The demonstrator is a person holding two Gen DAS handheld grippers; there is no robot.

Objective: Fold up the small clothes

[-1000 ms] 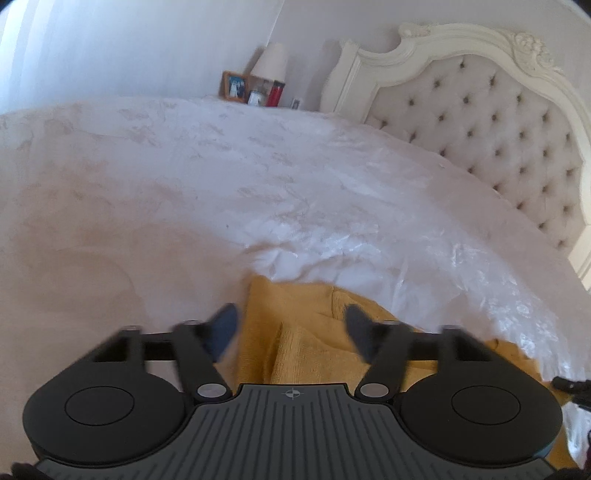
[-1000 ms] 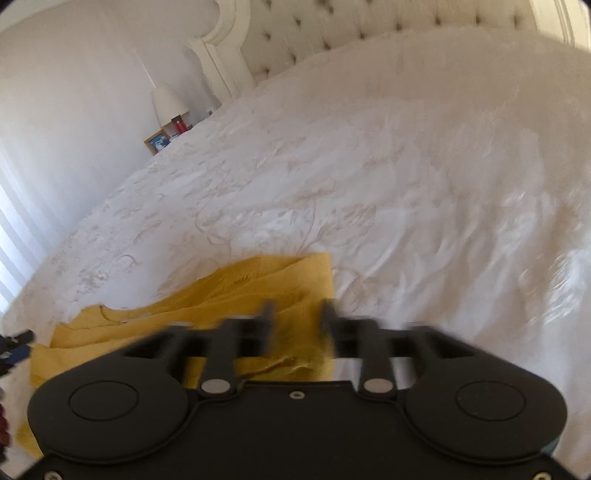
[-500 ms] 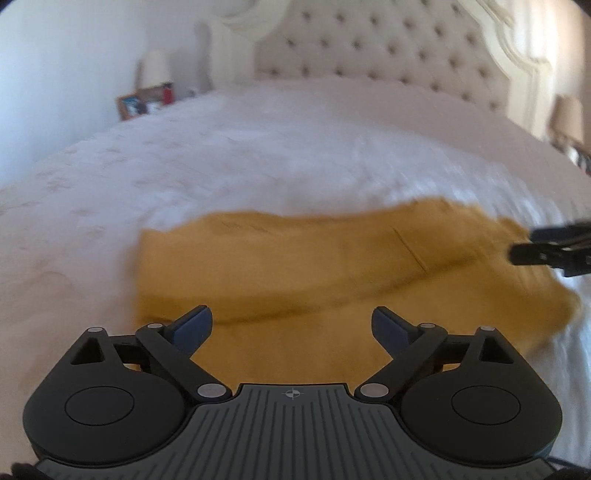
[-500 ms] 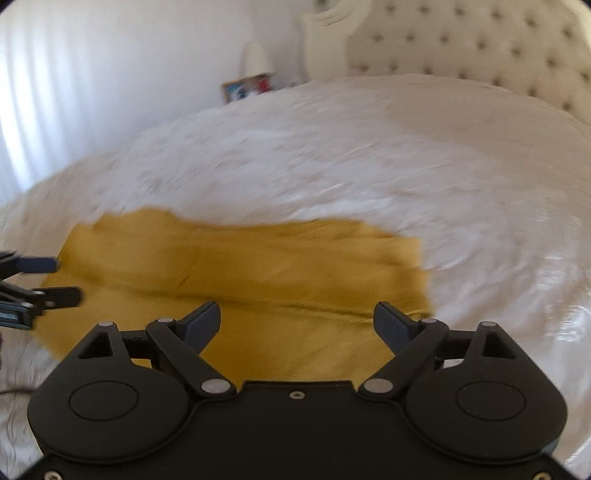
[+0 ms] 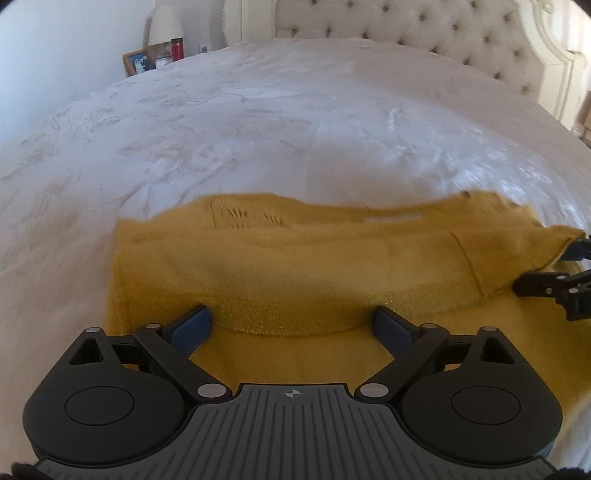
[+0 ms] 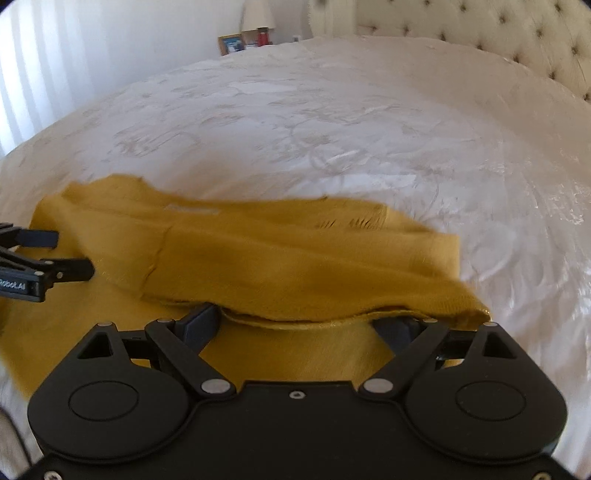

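Observation:
A mustard-yellow knit garment (image 5: 314, 266) lies flat on the white bed, its far part folded over toward me in a long band; it also shows in the right wrist view (image 6: 295, 266). My left gripper (image 5: 293, 326) is open and empty, its fingers spread just above the fold's near edge at the garment's left side. My right gripper (image 6: 299, 325) is open and empty, its fingers at the fold's near edge on the right side. The right gripper's fingers (image 5: 546, 284) show at the right edge of the left wrist view, and the left gripper's fingers (image 6: 55, 273) at the left edge of the right wrist view.
A white embroidered bedspread (image 5: 277, 110) covers the bed. A tufted cream headboard (image 5: 424, 29) stands at the far end. A nightstand with a lamp (image 5: 162, 24), a picture frame (image 5: 138, 62) and a red bottle (image 5: 177, 48) is at the far left.
Both grippers opened and let go of the garment after carrying its edge over into a fold. They have since pulled back a little to the fold's near edge.

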